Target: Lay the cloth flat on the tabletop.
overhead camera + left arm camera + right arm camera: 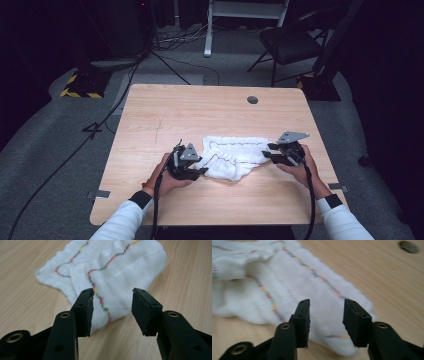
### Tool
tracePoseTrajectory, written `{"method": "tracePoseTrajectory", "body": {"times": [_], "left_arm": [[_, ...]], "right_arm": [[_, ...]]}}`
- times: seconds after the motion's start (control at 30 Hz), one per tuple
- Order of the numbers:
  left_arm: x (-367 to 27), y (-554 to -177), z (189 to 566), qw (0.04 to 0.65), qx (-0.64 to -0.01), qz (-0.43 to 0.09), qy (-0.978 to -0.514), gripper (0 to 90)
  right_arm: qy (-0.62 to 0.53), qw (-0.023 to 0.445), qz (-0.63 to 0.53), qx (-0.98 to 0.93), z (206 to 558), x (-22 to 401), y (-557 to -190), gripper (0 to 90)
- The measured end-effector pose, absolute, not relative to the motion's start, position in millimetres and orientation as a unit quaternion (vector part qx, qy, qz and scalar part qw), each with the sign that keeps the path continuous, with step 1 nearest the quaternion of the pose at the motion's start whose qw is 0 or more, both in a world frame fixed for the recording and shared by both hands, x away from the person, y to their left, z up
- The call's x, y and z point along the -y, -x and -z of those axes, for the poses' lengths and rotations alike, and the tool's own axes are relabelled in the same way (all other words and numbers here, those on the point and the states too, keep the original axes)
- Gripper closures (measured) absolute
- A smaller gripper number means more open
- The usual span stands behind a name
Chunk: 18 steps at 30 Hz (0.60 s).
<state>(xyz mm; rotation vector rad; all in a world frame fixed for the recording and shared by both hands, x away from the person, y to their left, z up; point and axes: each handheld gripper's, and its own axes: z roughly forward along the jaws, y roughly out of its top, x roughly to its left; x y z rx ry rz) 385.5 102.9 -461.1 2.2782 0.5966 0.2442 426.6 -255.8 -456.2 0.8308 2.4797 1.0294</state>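
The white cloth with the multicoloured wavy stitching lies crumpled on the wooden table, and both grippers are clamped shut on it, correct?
Not quite. The white cloth does lie crumpled on the wooden table, but both gripper views show the left gripper and right gripper with jaws open over it.

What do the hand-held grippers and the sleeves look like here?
Both are black. The left hand-held gripper and right hand-held gripper each carry a grey three-cornered plate on top and trail a black cable. Jaws are blocky and black with dark, ragged-edged pads and brass-coloured screw eyelets. The sleeves are white with black cuffs.
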Motion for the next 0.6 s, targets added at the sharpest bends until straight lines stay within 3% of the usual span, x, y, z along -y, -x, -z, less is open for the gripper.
{"method": "tracePoseTrajectory", "body": {"times": [0.1, 0.23, 0.3, 0.33, 0.4, 0.43, 0.5, 0.6], "left_arm": [[-87, -397, 467, 0.363, -0.249, -0.089, -0.894, 37.3], [-77, -407, 476, 0.34, -0.255, -0.089, -0.901, 35.7], [-75, -409, 478, 0.331, -0.254, -0.089, -0.905, 39.5], [-74, -410, 480, 0.328, -0.249, -0.084, -0.907, 50.9], [-73, -412, 484, 0.319, -0.238, -0.085, -0.913, 62.5], [-72, -414, 485, 0.324, -0.232, -0.084, -0.913, 73.3], [-71, -420, 485, 0.323, -0.224, -0.087, -0.915, 79.5], [-71, -427, 485, 0.324, -0.23, -0.083, -0.914, 81.2]], "right_arm": [[-0.259, 0.141, -0.353, -0.888, 464, 238, -414, 48.6], [-0.257, 0.131, -0.33, -0.899, 478, 226, -409, 45.0], [-0.257, 0.132, -0.324, -0.901, 480, 225, -409, 45.7], [-0.259, 0.137, -0.317, -0.902, 484, 224, -410, 48.4], [-0.268, 0.142, -0.314, -0.9, 486, 223, -412, 51.2], [-0.271, 0.149, -0.312, -0.898, 486, 223, -413, 54.6], [-0.28, 0.158, -0.312, -0.894, 486, 223, -417, 56.1], [-0.293, 0.166, -0.307, -0.89, 486, 223, -426, 56.8]]}}
